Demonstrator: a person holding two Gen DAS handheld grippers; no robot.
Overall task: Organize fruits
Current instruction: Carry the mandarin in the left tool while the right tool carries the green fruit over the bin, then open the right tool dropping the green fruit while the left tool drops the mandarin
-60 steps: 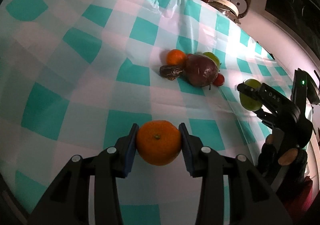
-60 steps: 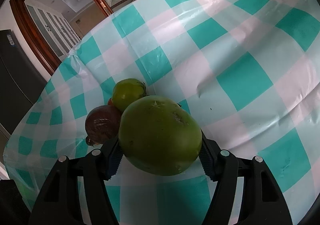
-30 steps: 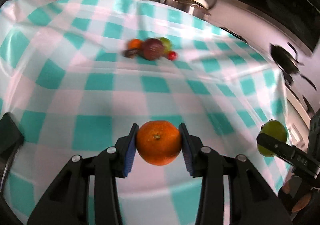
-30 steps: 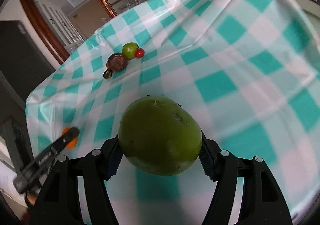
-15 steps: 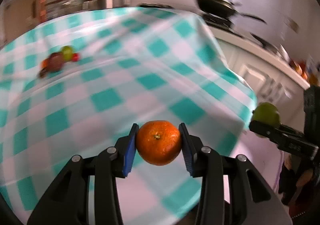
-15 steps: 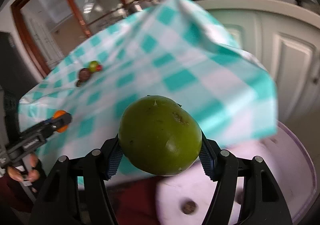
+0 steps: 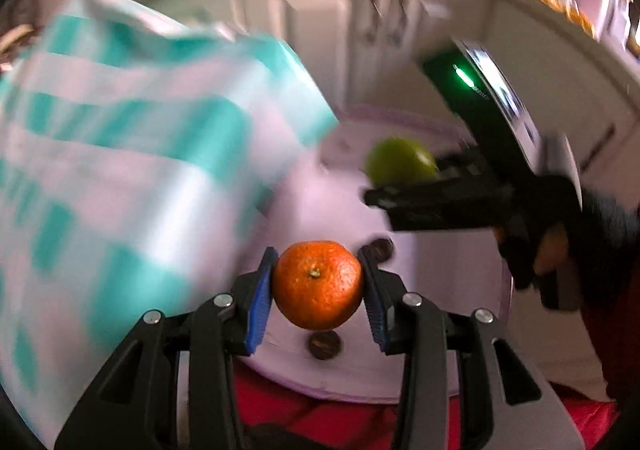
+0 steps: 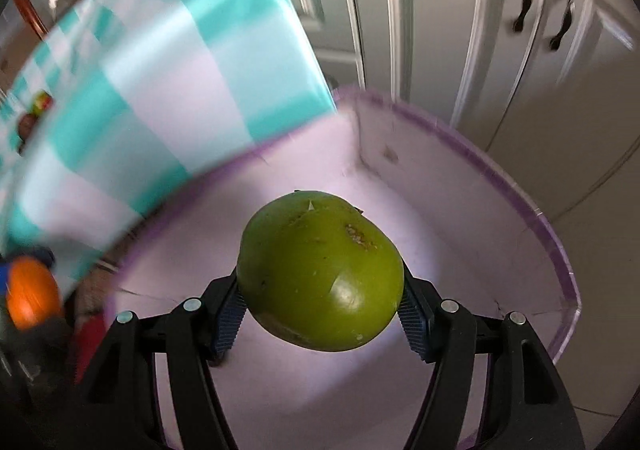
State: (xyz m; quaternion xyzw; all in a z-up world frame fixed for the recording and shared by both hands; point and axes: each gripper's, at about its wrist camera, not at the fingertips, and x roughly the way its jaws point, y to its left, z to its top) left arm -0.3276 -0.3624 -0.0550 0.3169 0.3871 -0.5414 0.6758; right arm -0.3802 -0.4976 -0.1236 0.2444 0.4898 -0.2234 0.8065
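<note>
Both fruits now hang over the bin, ready to drop.

Your left tool (image 7: 318,286) grips the orange (image 7: 317,285) and your right tool (image 8: 320,286) grips the green fruit (image 8: 320,270). A second ago both were above the checked tabletop (image 8: 160,62), which is now off to the left of each tool; below and ahead of them lies the pale purple bin (image 8: 500,186). The carry looks done, so releasing comes next. The other fruits (image 8: 34,114) lie far back on the cloth.
</note>
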